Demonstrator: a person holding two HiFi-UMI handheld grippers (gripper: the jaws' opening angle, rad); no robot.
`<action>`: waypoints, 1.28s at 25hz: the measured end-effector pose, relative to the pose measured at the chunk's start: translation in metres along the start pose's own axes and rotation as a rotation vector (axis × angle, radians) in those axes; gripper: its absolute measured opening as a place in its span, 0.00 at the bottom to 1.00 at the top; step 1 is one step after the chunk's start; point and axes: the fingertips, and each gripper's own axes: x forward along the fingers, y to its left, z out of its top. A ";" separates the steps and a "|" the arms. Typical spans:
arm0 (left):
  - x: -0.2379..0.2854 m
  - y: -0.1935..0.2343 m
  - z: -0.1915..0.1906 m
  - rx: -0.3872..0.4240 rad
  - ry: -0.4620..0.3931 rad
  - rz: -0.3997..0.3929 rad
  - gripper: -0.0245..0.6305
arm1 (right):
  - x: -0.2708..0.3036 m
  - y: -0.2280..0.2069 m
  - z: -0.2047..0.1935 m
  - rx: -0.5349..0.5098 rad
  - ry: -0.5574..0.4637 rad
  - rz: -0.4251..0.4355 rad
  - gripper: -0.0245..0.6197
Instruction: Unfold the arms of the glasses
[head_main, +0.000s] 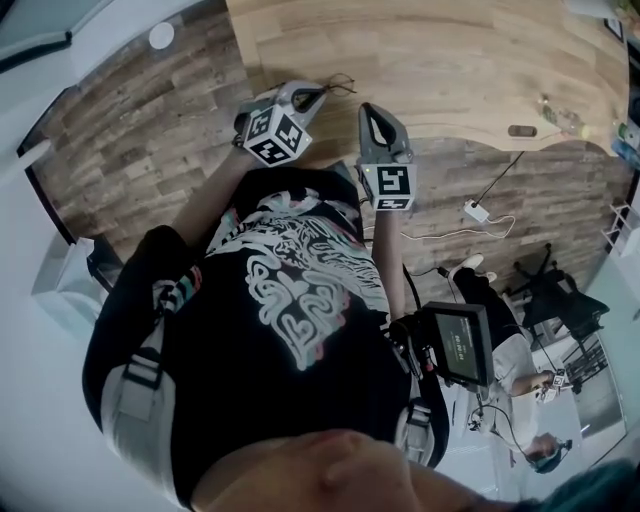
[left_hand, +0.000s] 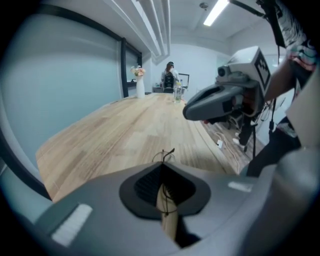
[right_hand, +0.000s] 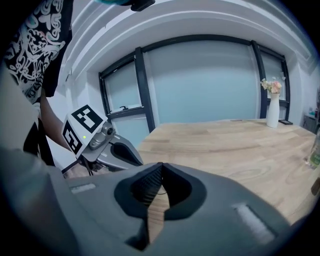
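Head view: both grippers are held over the near edge of the wooden table (head_main: 450, 60). The left gripper (head_main: 318, 95) and the right gripper (head_main: 368, 108) point away from the person, close to each other. The glasses (head_main: 340, 84), a thin dark wire frame, show at the left gripper's tip, just left of and beyond the right one.

Left gripper view: the left gripper (left_hand: 163, 165) has its jaws pressed together at the tip, pinching the glasses (left_hand: 164, 156). One fine wire runs down the slit between the pads, and a small loop of frame pokes out past the tip, above the table (left_hand: 125, 135). The right gripper (left_hand: 186, 112) hangs to the far right, apart from the frame.

Right gripper view: the right gripper (right_hand: 161, 165) has its jaws meeting at the tip. A faint line crosses the gap behind them, too thin to say whether it is part of the frame. The left gripper (right_hand: 137, 159) sits close on the left.

To do this step well, I judge that the left pinch should stay steady on the frame. The right jaws would need to part, take one arm near its free end, and swing it outward about the hinge. The wire looks flimsy, so a gentle pull is safer than a tug.
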 end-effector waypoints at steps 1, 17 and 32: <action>0.003 -0.001 -0.001 0.006 0.011 -0.007 0.02 | 0.002 0.001 -0.001 0.007 0.002 0.011 0.04; 0.044 0.000 -0.008 0.035 0.124 -0.121 0.09 | 0.024 -0.004 -0.019 0.039 0.059 0.069 0.04; 0.028 -0.021 -0.006 0.253 0.118 -0.310 0.03 | 0.039 0.000 -0.048 -0.273 0.236 0.175 0.04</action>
